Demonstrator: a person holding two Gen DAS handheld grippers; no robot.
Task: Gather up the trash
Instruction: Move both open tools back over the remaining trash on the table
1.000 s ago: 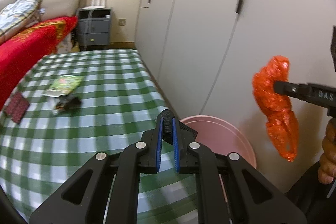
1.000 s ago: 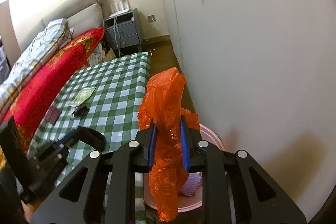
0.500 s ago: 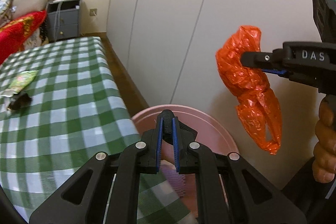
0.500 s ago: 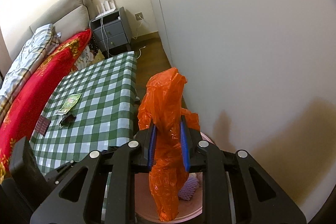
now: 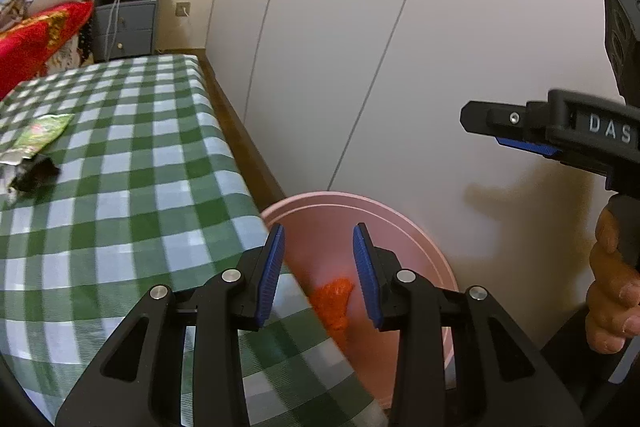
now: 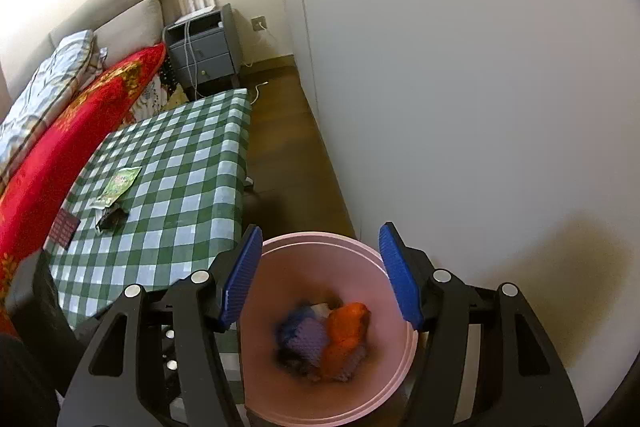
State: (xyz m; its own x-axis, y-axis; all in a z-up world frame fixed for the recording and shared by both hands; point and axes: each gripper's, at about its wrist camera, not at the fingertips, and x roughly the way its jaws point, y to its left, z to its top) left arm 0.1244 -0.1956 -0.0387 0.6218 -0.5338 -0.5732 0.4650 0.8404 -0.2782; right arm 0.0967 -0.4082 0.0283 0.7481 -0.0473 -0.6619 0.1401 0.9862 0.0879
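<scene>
Orange bag (image 6: 346, 333) crumpled upright in pink bin (image 6: 320, 247), left claw (image 5: 319, 267) and right claw (image 6: 320, 275) both apart, empty

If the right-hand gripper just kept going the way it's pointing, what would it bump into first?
Probably the trash pile in the pink bin: the open right gripper points down into it, toward the orange bag. Depth is unclear.

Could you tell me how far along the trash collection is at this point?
Done: the orange plastic bag lies in the pink bin with some purple and dark trash. In hand: nothing; the right gripper and left gripper both hover over the bin, jaws open. Left: the green wrapper, the dark wrapper and a small red packet lie on the checked tablecloth.
</scene>
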